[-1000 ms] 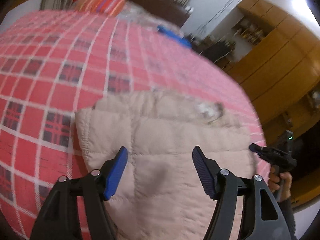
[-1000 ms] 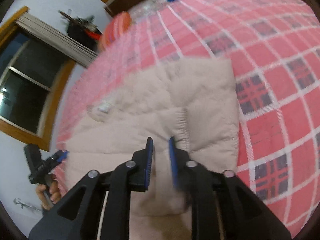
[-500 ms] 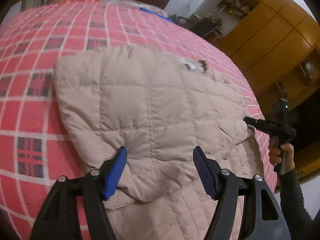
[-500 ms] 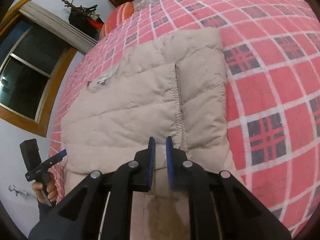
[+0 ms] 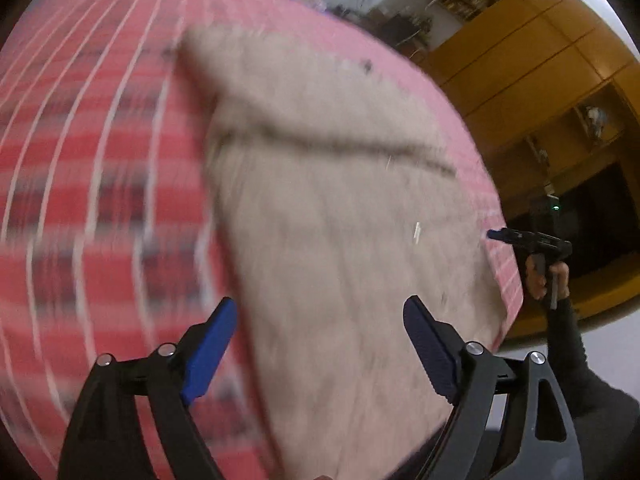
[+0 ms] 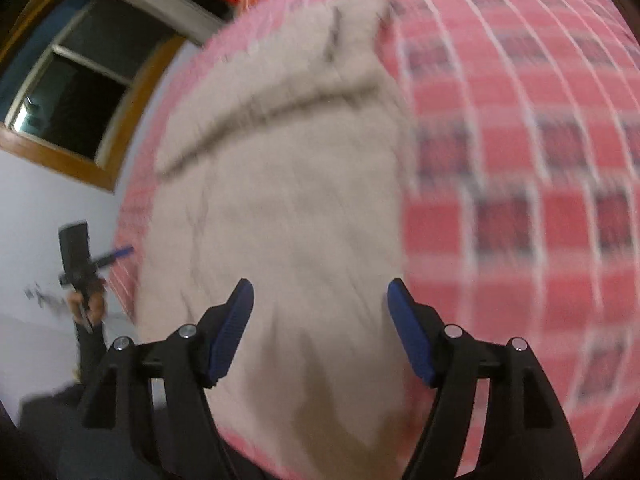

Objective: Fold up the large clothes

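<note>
Now both claws spread wide, gripping nothing. Left claw (image 5: 316,344) above near hem of beige coat (image 5: 332,208); right claw (image 6: 320,320) likewise. Coat flat on red checked bed (image 6: 520,160), straight ahead of both, long axis running away from claws. Neither clearly nearer. No legible writing; frames blurred.
</note>
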{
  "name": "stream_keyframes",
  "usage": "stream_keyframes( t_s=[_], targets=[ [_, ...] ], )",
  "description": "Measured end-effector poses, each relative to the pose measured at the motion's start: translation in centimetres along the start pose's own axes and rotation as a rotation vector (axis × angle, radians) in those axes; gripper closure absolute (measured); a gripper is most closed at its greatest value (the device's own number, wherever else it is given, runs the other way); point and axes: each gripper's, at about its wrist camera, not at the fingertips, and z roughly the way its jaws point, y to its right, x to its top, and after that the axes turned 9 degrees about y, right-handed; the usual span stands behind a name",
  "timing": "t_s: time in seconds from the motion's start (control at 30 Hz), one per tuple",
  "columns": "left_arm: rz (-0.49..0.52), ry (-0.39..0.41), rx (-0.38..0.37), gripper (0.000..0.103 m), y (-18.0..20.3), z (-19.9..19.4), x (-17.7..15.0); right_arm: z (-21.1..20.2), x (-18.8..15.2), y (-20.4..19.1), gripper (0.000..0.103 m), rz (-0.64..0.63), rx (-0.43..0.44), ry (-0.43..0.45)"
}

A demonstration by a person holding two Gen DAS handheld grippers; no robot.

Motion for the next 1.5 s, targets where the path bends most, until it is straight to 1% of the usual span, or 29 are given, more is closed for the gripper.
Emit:
stream_keyframes(
  t_s=[0.03,0.07,0.13,0.17,0.2,0.27,0.37,0.47,0.57,0.63,0.73,0.83,0.9,0.93,1.0,1.07,1.1,1.13,1.17,1.2,1.23,1.27,1.3,1.37,1.43,1.5],
  targets=[
    [-0.018,-0.017,0.017,0.018,-0.4,-0.4,-1.7,-0.6,-1.4,0.6,0.034,0.011,-0.001,-0.022],
    [-0.031,-0.023,0.019,0.018,-0.6,-0.7,-2.8,-1.4,-2.7,0.7,0.034,0.021,0.000,-0.032],
    [-0.060,-0.026,0.004,0.018,-1.1,-1.1,-4.6,-2.5,-4.7,1.5,0.034,0.040,0.005,-0.052],
    [-0.088,-0.028,-0.020,0.018,-1.2,-1.2,-5.5,-2.9,-5.9,2.0,0.033,0.062,0.017,-0.062],
    [-0.110,-0.035,-0.037,0.018,-1.4,-1.1,-6.2,-3.0,-6.4,2.3,0.033,0.075,0.028,-0.070],
    [-0.127,-0.045,-0.042,0.018,-1.3,-0.9,-7.3,-3.1,-7.7,2.6,0.034,0.090,0.050,-0.088],
    [-0.145,-0.070,-0.062,0.018,-1.1,0.2,-8.1,-3.0,-9.3,2.4,0.037,0.091,0.075,-0.116],
    [-0.157,-0.085,-0.092,0.018,-1.0,0.5,-8.7,-2.3,-9.8,2.1,0.038,0.088,0.096,-0.132],
    [-0.170,-0.098,-0.112,0.018,-1.0,0.6,-9.1,-2.3,-10.3,2.2,0.039,0.097,0.141,-0.123],
    [-0.183,-0.094,-0.121,0.018,-1.1,0.6,-9.1,-1.9,-10.2,1.6,0.041,0.098,0.170,-0.121],
    [-0.181,-0.105,-0.159,0.019,-0.7,0.8,-9.5,-1.7,-10.4,1.3,0.043,0.091,0.186,-0.120],
    [-0.147,-0.120,-0.136,0.021,0.1,1.0,-9.8,-1.7,-10.5,1.8,0.047,0.103,0.201,-0.119],
    [-0.146,-0.120,-0.111,0.032,0.1,0.9,-9.8,-1.8,-10.6,2.1,0.050,0.111,0.205,-0.114],
    [-0.152,-0.119,-0.106,0.036,0.1,0.9,-9.8,-1.8,-10.8,2.1,0.051,0.117,0.210,-0.112],
    [-0.157,-0.126,-0.082,0.053,-0.4,0.7,-9.7,-1.9,-11.0,2.5,0.054,0.125,0.219,-0.106],
    [-0.155,-0.129,-0.067,0.060,-0.8,0.5,-9.7,-1.6,-11.1,2.0,0.058,0.127,0.221,-0.101],
    [-0.152,-0.133,-0.063,0.062,-0.8,0.4,-9.6,-1.6,-11.2,1.9,0.059,0.125,0.223,-0.099],
    [-0.145,-0.135,-0.060,0.062,-0.8,0.3,-9.7,-1.7,-11.3,1.8,0.061,0.124,0.224,-0.097],
    [-0.134,-0.136,-0.056,0.062,-0.6,0.3,-9.7,-1.7,-11.3,1.7,0.065,0.122,0.227,-0.093],
    [-0.126,-0.135,-0.047,0.061,-0.4,0.2,-9.6,-1.8,-11.3,1.6,0.065,0.122,0.228,-0.088],
    [-0.131,-0.132,-0.042,0.058,-0.3,0.5,-9.6,-1.9,-11.3,1.6,0.065,0.125,0.234,-0.080],
    [-0.153,-0.128,-0.061,0.052,-0.5,0.7,-9.5,-1.9,-11.2,1.5,0.065,0.128,0.239,-0.078],
    [-0.170,-0.124,-0.078,0.048,-0.7,0.8,-9.2,-1.9,-11.2,1.5,0.065,0.130,0.240,-0.075],
    [-0.164,-0.107,-0.072,0.048,-0.5,0.6,-8.7,-1.8,-11.1,1.4,0.065,0.135,0.247,-0.070],
    [-0.132,-0.107,-0.094,0.048,0.3,0.6,-8.3,-1.7,-11.1,1.0,0.065,0.124,0.247,-0.068],
    [-0.108,-0.127,-0.065,0.050,0.6,1.1,-8.3,-1.7,-11.2,0.9,0.066,0.122,0.247,-0.061]
  ],
)
